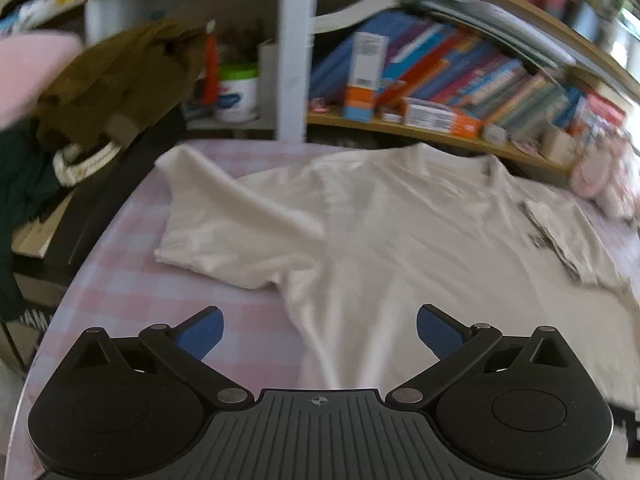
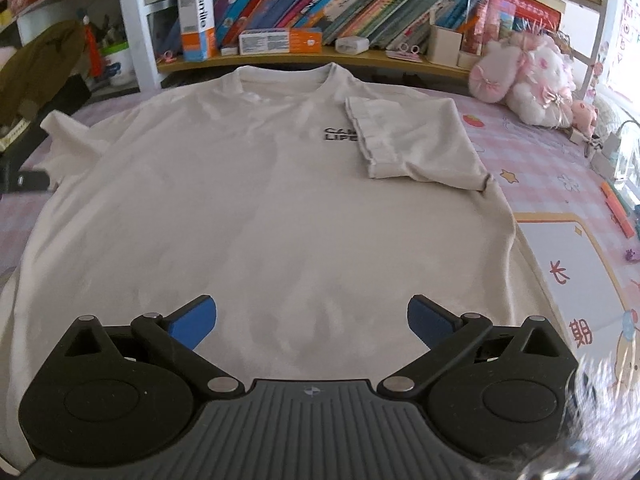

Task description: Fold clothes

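So a white T-shirt [image 2: 256, 200] is laid out flat, front up, on a pink checked table cover [image 1: 132, 280], collar toward the bookshelf [image 2: 320, 56]. One sleeve [image 2: 408, 140] is already folded in over the chest, partly covering the black print [image 2: 340, 134]; the other sleeve [image 1: 224, 216] is spread out sideways on the cover.

The left gripper [image 1: 320, 330] is held low over the near edge of the shirt, pointed along the fabric toward the spread sleeve, blue pads [image 1: 206, 332] wide apart and nothing caught between them. That view is a bit motion-blurred.

The right gripper [image 2: 312, 320] is held low over the lower middle of the shirt, aimed straight at the collar, jaws spread wide too, nothing gripped.

Plush toys [image 2: 528, 80] are seen off by the shelf, well apart from the shirt.
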